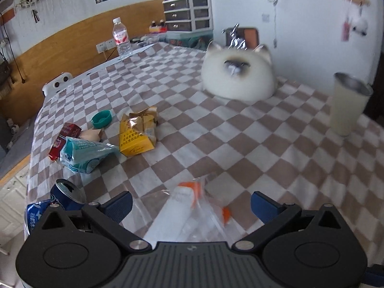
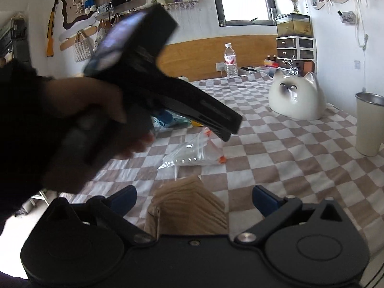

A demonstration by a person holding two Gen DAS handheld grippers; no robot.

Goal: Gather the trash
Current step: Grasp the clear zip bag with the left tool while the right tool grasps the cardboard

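Checkered table (image 1: 240, 144): both claws gape empty; clear bag (image 1: 192, 206) before left claw (image 1: 192, 204).

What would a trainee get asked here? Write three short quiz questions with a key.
1. True or false: the left gripper is shut on the clear bag.
2. What stands at the table's right edge? A) tall cup B) kettle C) vase
3. What colour is the cap beside the yellow packet?
Key: 1 false, it is open above the bag; 2 A; 3 teal.
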